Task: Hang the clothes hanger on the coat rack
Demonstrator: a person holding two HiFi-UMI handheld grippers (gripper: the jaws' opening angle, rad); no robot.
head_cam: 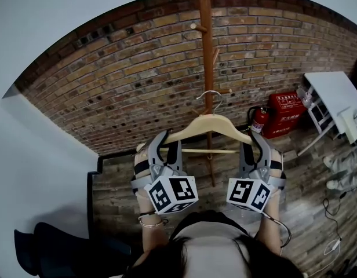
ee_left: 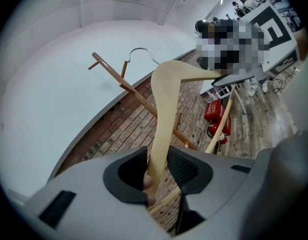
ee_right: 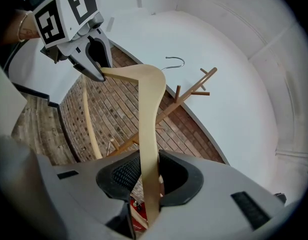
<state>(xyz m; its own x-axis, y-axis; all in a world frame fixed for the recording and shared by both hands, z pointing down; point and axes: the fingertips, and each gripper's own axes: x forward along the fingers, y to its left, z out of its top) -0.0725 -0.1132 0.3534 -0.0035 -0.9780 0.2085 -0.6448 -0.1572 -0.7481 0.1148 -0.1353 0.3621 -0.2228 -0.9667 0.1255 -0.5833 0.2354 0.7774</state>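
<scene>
Carrying step. Left gripper [head_cam: 165, 145] and right gripper [head_cam: 252, 143] each squeeze 1 hanger [head_cam: 208, 123] arm, mid-frame. Next: lift hook [head_cam: 211, 94] onto coat rack [head_cam: 206, 51] peg.

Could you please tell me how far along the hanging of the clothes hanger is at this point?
Done: the clothes hanger is picked up, the left tool and right tool each clamped on one end. In hand: it is held up before the coat rack. Left: its metal hook looks clear of every peg, so hooking on and letting go remain.

Pale tan hanger [head_cam: 190, 127], reddish-brown coat rack [head_cam: 206, 39], mottled brick wall [head_cam: 126, 80], red extinguisher [head_cam: 259, 120].
</scene>
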